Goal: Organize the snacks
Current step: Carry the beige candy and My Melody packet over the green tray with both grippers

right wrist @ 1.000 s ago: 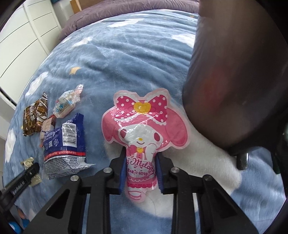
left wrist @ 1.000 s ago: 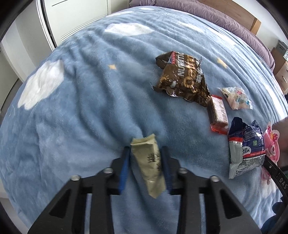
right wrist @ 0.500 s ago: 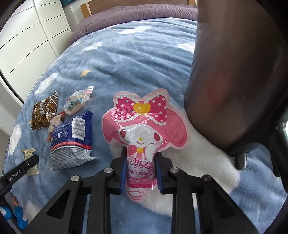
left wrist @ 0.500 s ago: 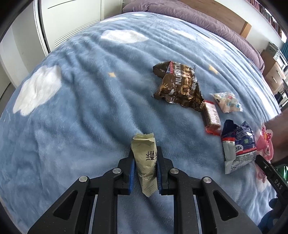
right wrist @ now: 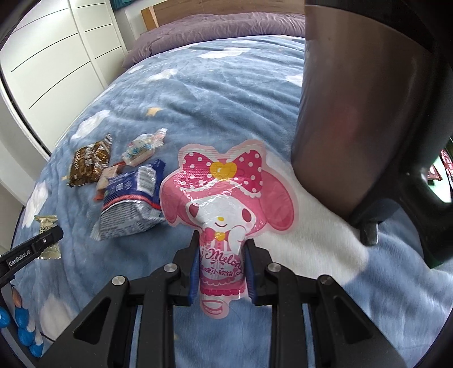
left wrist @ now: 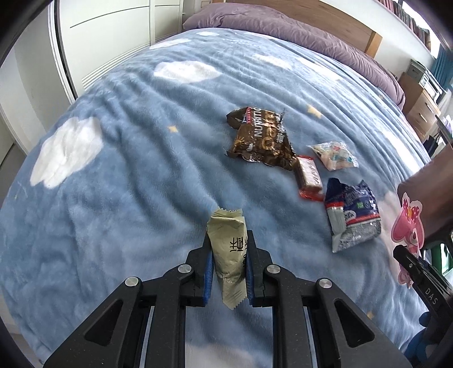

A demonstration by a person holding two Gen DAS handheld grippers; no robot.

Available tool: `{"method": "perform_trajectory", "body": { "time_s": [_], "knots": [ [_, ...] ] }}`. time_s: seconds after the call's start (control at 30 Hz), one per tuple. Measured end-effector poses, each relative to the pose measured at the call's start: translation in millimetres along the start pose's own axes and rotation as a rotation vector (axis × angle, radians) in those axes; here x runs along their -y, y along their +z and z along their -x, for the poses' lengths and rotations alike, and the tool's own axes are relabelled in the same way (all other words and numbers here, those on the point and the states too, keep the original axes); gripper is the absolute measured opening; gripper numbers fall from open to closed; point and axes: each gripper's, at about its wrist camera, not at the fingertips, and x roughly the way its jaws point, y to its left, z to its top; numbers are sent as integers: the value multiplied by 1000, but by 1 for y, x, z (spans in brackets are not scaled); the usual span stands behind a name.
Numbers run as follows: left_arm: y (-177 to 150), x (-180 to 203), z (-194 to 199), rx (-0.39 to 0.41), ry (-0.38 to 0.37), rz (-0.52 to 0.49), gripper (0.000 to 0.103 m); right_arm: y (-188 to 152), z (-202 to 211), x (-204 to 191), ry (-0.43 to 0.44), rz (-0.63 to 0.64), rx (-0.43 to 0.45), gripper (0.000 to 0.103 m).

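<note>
- The left gripper [left wrist: 226, 249] was clamped on an olive-green snack packet [left wrist: 228, 254]; its blue pads pressed both sides, and black characters on the wrapper were partly covered by the right-hand pad.
- The right gripper [right wrist: 221, 254] was closed on the narrow lower part of a pink cartoon-rabbit candy bag [right wrist: 226, 198]. From the left wrist view only a sliver of that bag [left wrist: 406, 226] showed, the rest hidden behind a dark brown shape at the frame edge.
- Both packets were held above a blue blanket [left wrist: 127, 169] printed with white clouds and small stars.
- Just beyond, a blue and silver snack bag [left wrist: 351, 212] lay on the blanket, its print too blurred to read.
- Touching its far side was a small red-edged bar [left wrist: 308, 175], one end tucked under a crumpled brown wrapper [left wrist: 262, 138].
- Near these lay a clear bag of pale sweets [left wrist: 334, 155], its contents hard to make out.
- A large dark brown container [right wrist: 354, 99] filled the right of the right wrist view, cut off at the top; what it was could not be told.
- Farthest off, a purple bedcover [left wrist: 283, 25] and white cupboard doors [right wrist: 51, 65] were cropped by the lens rim.
</note>
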Motion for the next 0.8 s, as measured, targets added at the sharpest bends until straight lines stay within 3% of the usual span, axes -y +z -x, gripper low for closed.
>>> {"method": "perform_trajectory", "body": {
  "time_s": [0.4, 0.8],
  "knots": [
    [-16, 30, 44, 24, -16, -74, 15, -22, 48, -2, 61, 38, 3, 7],
    [-43, 54, 100, 52, -57, -130, 15, -58, 113, 20, 51, 23, 22, 7]
  ]
}}
